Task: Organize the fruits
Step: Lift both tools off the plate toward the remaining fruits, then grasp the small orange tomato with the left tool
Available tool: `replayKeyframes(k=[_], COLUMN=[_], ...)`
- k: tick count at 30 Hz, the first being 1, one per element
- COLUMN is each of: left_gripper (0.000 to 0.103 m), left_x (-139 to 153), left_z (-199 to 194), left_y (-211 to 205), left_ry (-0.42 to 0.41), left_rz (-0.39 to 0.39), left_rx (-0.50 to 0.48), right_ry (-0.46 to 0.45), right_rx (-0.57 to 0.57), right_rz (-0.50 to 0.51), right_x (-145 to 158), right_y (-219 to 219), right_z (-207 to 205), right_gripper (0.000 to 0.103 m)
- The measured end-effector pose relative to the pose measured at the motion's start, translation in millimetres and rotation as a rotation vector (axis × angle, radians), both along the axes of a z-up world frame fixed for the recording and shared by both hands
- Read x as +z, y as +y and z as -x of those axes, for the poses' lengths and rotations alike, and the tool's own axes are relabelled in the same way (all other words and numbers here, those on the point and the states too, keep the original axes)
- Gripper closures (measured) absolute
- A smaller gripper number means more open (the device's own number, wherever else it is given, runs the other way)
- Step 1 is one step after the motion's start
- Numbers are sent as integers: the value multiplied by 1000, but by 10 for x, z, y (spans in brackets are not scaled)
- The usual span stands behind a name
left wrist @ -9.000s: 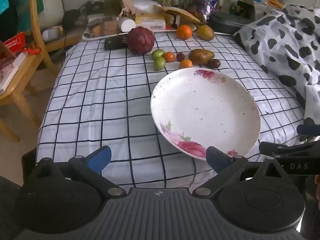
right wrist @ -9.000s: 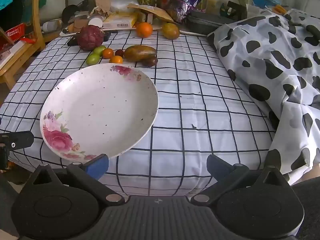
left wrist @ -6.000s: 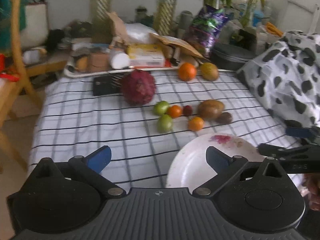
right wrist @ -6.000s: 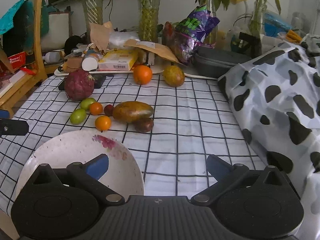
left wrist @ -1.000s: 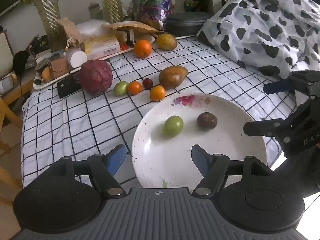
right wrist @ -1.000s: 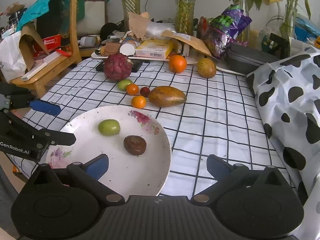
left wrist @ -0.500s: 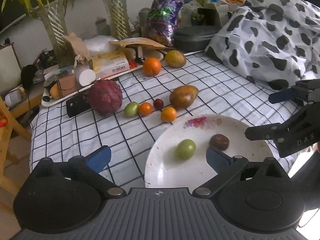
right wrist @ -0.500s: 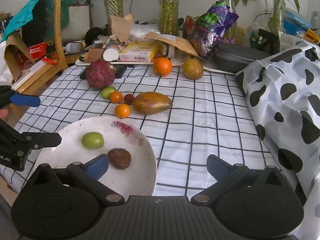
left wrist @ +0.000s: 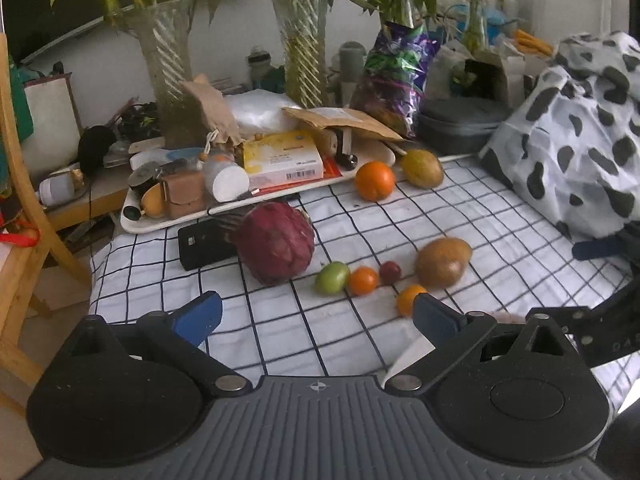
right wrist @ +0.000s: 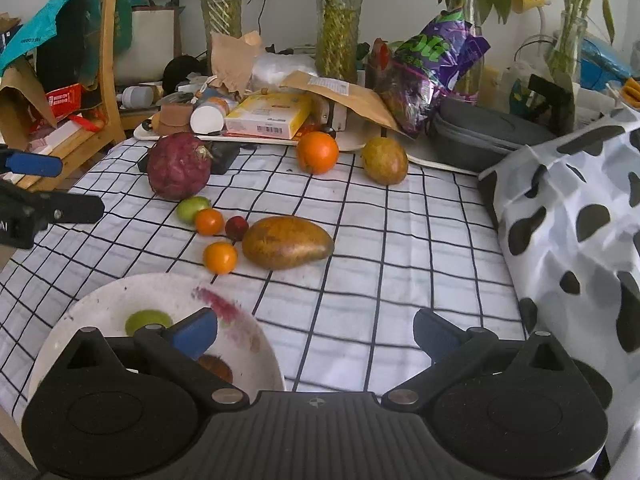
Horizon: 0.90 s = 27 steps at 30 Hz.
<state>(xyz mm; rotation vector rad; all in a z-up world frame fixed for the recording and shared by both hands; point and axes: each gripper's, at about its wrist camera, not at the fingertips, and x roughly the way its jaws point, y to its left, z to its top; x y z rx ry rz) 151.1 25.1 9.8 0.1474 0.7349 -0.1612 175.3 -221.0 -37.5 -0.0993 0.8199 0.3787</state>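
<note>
The left gripper (left wrist: 316, 320) hung above the checked cloth (left wrist: 360, 216) of the worktop with its jaws spread wide and nothing between them, having just been opening. The right gripper (right wrist: 316, 330) also had its jaws wide apart and empty, poised over the near edge of the cloth. A white flowered plate (right wrist: 100, 300) lay at the near left in the right wrist view, holding a green fruit (right wrist: 144, 321) and a dark brown fruit (right wrist: 218, 366), each partly hidden behind the left finger. Just beyond the plate's rim sat a small orange fruit (right wrist: 220, 257), and beside it a large brown-yellow mango (right wrist: 287, 242). Behind these lay a row of three small fruits: a green one (right wrist: 192, 208), an orange one (right wrist: 209, 221) and a dark red one (right wrist: 237, 228). A big purple-red fruit (right wrist: 179, 166) stood farther back, near a black phone (left wrist: 204, 244). An orange (right wrist: 317, 152) and a yellowish mango (right wrist: 385, 161) rested by a cluttered tray (left wrist: 168, 220). A cow-patterned cloth (right wrist: 568, 220) was heaped on the right.
</note>
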Motion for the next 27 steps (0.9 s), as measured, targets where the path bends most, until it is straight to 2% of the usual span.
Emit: replayKeyframes(k=[17, 19, 22, 25, 27], left_gripper=[3, 29, 31, 32, 40], left_x=[-261, -307, -390, -440, -471], left_z=[-374, -429, -525, -592, -636], left_y=[-14, -38, -78, -146, -198], left_ry=[143, 174, 232, 251, 265], left_rz=[60, 66, 81, 89, 108], left_rx=[-149, -166, -194, -240, -283], right_ry=[-10, -14, -12, -3, 1], right_rx=[28, 28, 24, 23, 24], right_rz=[38, 43, 37, 34, 38], right_x=[-73, -68, -66, -81, -96], right_y=[136, 135, 109, 87, 77], right_z=[-424, -482, -577, -648, -692], right_gripper=[0, 0, 0, 0, 0])
